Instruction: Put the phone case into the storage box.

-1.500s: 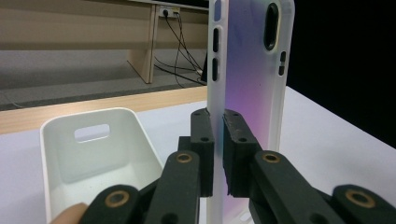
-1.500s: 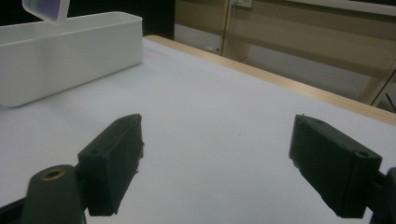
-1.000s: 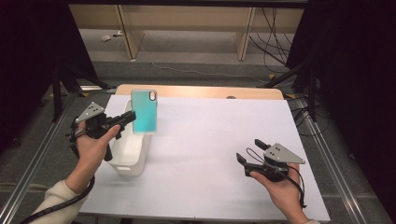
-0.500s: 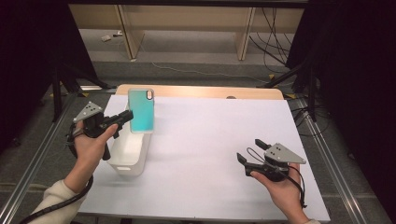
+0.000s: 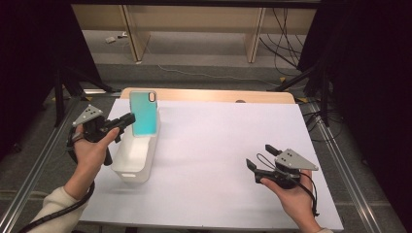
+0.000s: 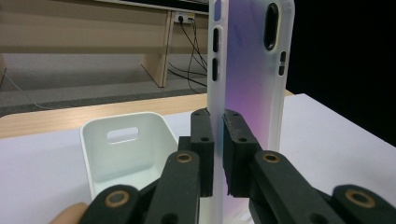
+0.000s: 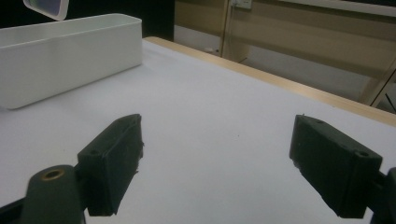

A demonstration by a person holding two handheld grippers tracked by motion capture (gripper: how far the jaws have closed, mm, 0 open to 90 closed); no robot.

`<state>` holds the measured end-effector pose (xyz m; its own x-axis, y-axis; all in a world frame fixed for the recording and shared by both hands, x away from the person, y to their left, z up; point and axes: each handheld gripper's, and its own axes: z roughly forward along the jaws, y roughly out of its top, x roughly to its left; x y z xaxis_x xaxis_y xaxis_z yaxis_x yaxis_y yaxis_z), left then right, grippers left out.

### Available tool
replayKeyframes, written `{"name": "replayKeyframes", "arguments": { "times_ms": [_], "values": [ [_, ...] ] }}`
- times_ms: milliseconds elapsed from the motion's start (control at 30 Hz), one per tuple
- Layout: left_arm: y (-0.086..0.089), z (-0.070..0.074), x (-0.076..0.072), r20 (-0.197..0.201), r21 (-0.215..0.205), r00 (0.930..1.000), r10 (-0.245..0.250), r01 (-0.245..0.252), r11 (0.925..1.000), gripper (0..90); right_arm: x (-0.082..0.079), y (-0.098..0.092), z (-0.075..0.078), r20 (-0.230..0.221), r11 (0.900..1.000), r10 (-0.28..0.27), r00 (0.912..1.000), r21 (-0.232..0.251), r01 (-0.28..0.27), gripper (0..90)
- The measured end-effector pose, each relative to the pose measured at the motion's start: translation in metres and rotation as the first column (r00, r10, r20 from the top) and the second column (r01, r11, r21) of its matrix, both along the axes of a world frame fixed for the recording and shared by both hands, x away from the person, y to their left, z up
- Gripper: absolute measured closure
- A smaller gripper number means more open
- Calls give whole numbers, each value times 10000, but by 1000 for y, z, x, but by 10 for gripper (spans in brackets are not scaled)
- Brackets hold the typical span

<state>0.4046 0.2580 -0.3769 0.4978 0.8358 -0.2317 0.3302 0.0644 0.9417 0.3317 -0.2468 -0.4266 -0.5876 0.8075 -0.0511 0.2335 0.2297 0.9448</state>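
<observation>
Phone case [image 5: 144,113] upright, clamped in left tool [image 5: 127,120] above white bin [image 5: 135,160]; lower straight in before release. Right tool [image 5: 262,158] jaws apart, idle near right.

Even overhead light falls bright on the white table [image 5: 218,145], with dark surroundings at both sides. Shadows are soft. The close jaws blur in both gripper views.
</observation>
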Motion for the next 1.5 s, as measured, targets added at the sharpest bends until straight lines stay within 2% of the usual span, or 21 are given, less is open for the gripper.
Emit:
{"name": "replayKeyframes", "arguments": {
  "times_ms": [33,67,100,333,400,567,667,767,867,1000,1033,1067,1167,1200,1233,1267,1333,1433,1467,1500],
  "values": [
    [0,0,0,0,25,10000,-1,1,10000,837,0,0,0,-28,10000,26,10000,0,-26,183],
    [0,0,0,16,11,10000,25,-25,10000,837,1,0,0,178,10000,-3,9998,-83,4,182],
    [1,0,0,13,-11,10000,25,-25,10000,837,-1,0,1,-105,10000,54,9999,-47,-54,182],
    [3,0,1,20,20,9999,113,-113,9999,837,0,-1,1,-9,9999,154,9999,10,-154,175],
    [4,0,1,41,40,9999,136,-136,9999,837,-1,0,0,-98,9997,128,9999,196,-126,172],
    [4,0,2,57,57,9998,171,-171,9998,837,-1,0,0,-191,9997,166,9997,162,-163,168],
    [5,0,2,45,88,9997,225,-225,9997,837,-1,1,-1,-107,9996,137,9998,237,-135,167],
    [6,-1,3,53,108,9996,269,-270,9996,837,-1,2,-2,-232,9993,170,9996,340,-162,166],
    [7,-2,4,83,279,9994,346,-348,9990,837,-1,1,-2,-185,9999,145,9997,62,-144,166],
    [8,-3,5,98,251,9994,342,-345,9991,837,-1,3,-3,-228,9998,168,9996,51,-167,166],
    [8,-3,6,73,240,9994,348,-349,9991,837,0,4,-4,-84,9996,222,9997,185,-221,166],
    [8,-4,7,71,284,9994,328,-330,9991,836,-1,4,-4,-228,9997,241,9994,17,-241,166],
    [10,-7,9,-2,289,9994,344,-343,9990,837,0,6,-5,-120,9998,187,9998,70,-186,167],
    [11,-7,9,-4,320,9994,349,-348,9989,837,1,5,-5,-89,9997,224,9997,-61,-225,167],
    [11,-8,9,-12,317,9993,361,-361,9988,837,0,5,-5,-98,9997,234,9997,-44,-234,167],
    [12,-8,10,-5,303,9994,348,-348,9989,837,-1,5,-5,-330,9997,247,9991,14,-246,166],
    [13,-8,10,4,317,9994,359,-359,9989,837,0,5,-5,-179,9999,139,9997,19,-138,166],
    [14,-7,11,27,282,9993,381,-382,9989,837,-1,4,-4,-268,9997,225,9994,1,-225,166],
    [14,-6,11,14,288,9993,386,-386,9988,837,0,5,-5,-141,9995,269,9995,198,-266,167],
    [15,-6,11,-12,322,9992,396,-395,9987,837,0,5,-5,-137,9995,263,9996,198,-261,167]
  ]
}}
